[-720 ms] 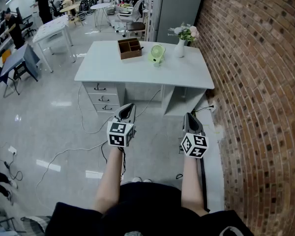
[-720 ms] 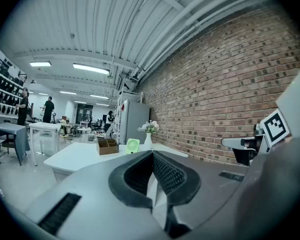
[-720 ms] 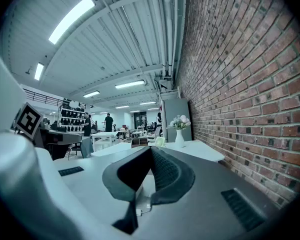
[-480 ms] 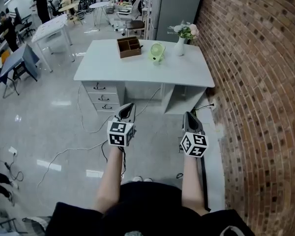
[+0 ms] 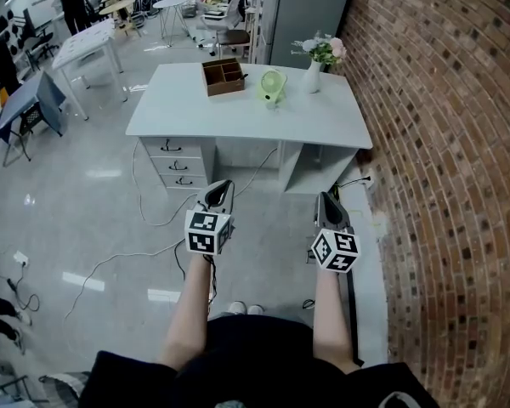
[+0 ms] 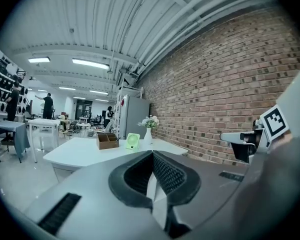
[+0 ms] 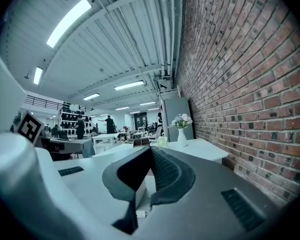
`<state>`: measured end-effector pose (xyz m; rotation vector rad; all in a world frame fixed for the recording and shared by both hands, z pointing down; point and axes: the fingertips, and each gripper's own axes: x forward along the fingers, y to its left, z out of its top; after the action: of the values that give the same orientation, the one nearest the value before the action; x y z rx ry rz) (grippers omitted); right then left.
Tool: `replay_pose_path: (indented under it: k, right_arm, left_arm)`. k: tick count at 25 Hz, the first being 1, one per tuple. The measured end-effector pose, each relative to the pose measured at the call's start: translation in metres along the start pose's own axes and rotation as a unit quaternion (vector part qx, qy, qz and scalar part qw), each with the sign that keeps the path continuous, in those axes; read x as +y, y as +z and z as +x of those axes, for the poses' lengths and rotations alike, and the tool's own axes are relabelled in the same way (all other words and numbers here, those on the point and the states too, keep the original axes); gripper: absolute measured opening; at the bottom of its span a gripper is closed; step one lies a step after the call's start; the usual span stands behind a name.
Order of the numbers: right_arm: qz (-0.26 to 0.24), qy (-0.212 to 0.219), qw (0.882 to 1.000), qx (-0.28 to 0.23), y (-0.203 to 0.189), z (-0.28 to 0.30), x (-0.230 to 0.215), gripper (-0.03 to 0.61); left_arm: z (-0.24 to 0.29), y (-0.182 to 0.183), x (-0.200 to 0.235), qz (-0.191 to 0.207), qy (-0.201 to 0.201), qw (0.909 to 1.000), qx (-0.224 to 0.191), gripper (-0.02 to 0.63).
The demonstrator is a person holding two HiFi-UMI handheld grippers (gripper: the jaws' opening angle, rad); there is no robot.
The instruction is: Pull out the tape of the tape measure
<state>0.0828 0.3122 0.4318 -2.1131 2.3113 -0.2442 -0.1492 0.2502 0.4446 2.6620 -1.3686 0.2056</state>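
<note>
**A:** Where is the tape measure to be found?

**B:** It cannot be picked out with certainty. A light-green object [image 5: 272, 87] is seen on the desk [image 5: 178, 117], between a wooden box [image 5: 223, 76] and a vase of flowers [image 5: 315, 70]. It may be the tape measure, though its round front could equally be taken for a small fan. Nothing of the kind is held.

**A:** How are the grippers held?

**B:** The left gripper [image 5: 224, 184] and the right gripper [image 5: 325, 197] are carried side by side, well short of the desk and above open floor [image 5: 85, 202]. Both are pointed toward the desk, nearly level. The jaws of each are pressed together, and nothing is caught between them in either gripper view.

**A:** Why is that posture judged sensible?

**B:** The desk is too far off for anything on it to be reached. Closed jaws are probably chosen as a resting state for the approach. With the grippers aimed forward, the things on the desk are framed in both gripper views.

**A:** How far along is the task judged to be?

**B:** It is judged not begun: no case is gripped and no tape is drawn. One gripper will be needed on the case and the other on the tape's end, so both pairs of jaws must be opened first.
</note>
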Motion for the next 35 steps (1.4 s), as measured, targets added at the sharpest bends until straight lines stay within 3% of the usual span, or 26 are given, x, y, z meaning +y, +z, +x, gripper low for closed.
replay_pose_path:
  k: [20, 28, 35]
  right_arm:
    - [0.016, -0.023, 1.000, -0.014, 0.003, 0.022, 0.008, 0.002]
    - [0.013, -0.023, 0.999, -0.023, 0.013, 0.072, -0.013, 0.002]
    - [0.018, -0.010, 0.999, -0.025, 0.015, 0.164, -0.049, 0.002]
  left_arm:
    - [0.021, -0.003, 0.036, -0.012, -0.011, 0.9999, 0.001, 0.021]
    - [0.075, 0.008, 0.047, -0.001, -0.018, 0.9998, -0.002, 0.021]
    - [0.162, 0.009, 0.074, 0.001, -0.006, 1.0000, 0.006, 0.021]
